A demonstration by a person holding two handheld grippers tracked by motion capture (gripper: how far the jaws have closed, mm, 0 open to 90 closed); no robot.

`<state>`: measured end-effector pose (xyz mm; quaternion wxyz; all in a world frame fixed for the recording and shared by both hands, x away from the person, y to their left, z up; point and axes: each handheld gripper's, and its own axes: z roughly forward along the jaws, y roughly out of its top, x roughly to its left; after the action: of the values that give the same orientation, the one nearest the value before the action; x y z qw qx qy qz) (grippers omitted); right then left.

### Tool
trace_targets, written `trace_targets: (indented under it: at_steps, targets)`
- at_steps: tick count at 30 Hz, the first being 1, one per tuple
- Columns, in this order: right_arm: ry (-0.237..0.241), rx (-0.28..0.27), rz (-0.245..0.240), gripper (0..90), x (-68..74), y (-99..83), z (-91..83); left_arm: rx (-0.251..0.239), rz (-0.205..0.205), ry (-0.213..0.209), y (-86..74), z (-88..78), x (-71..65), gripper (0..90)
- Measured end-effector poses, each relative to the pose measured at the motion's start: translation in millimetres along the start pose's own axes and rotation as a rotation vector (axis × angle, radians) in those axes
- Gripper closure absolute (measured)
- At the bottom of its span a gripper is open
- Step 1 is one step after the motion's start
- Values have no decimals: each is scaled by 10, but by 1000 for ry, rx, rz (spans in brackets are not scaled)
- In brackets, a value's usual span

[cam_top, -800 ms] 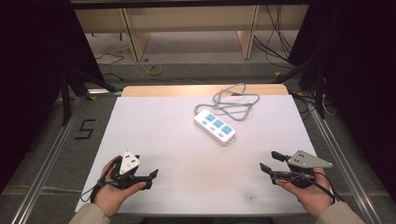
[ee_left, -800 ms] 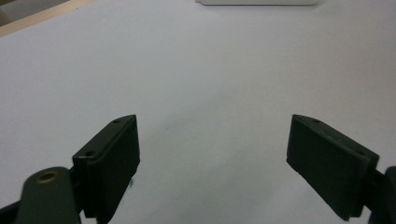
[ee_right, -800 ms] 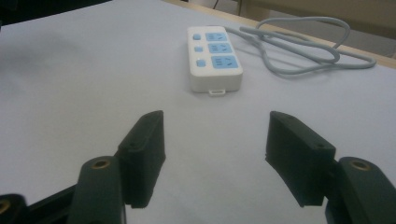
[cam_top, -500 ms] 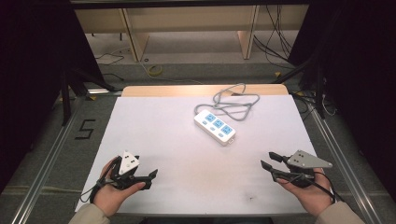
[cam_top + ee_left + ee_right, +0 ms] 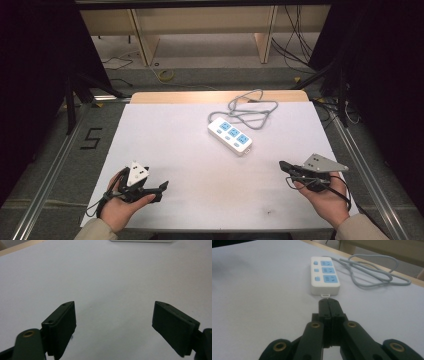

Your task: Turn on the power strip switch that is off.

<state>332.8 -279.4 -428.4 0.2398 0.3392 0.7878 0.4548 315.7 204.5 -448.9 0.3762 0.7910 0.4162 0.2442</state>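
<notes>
While both hands rest at the near edge of the counter (image 5: 165, 145), a white power strip (image 5: 230, 135) with three blue sockets lies flat toward the far middle of the white surface, set at a slant, with its grey cable (image 5: 250, 111) looped loosely behind it toward the wooden far edge. At the near left, the left gripper (image 5: 161, 186) sits in an upturned hand (image 5: 120, 205); its fingers (image 5: 61, 326) stand released and wide apart over bare counter, nothing between them, well apart from the strip. At the near right, the right gripper (image 5: 283, 165) is held in the right hand (image 5: 325, 200), pointing toward the strip; its fingers (image 5: 329, 307) are clenched together, pad against pad, grasping nothing. In the right gripper view their tips lie just short of the strip's near end, apart from it.
</notes>
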Motion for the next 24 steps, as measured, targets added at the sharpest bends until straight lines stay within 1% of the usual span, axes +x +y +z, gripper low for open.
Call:
trace_targets:
  at_steps: [2,5,6,9,12,14,18,20,21,24]
  targets:
    - [0,1,-1,900,4,14,14,-2,-5,1,0,6,-1,190]
    - [9,7,-5,900,10,46,61,7,4,-6,0,10,-3,191]
    - [14,17,-7,900,14,71,86,9,6,-6,0,12,-6,191]
    - [18,15,-8,900,12,103,118,5,4,-5,4,19,-13,192]
    - [24,18,-6,900,5,148,179,4,7,-5,3,22,-13,192]
    - [27,26,-9,900,2,191,251,-2,1,-8,4,18,-12,186]
    - [27,36,-12,900,11,239,316,-6,0,-9,4,22,-14,185]
    - [31,46,-20,900,17,284,369,-3,6,-8,4,24,-14,185]
    - [31,46,-20,900,17,284,369,-2,7,-8,4,24,-13,185]
    - [33,49,-15,900,28,330,440,0,10,-5,2,27,-12,187]
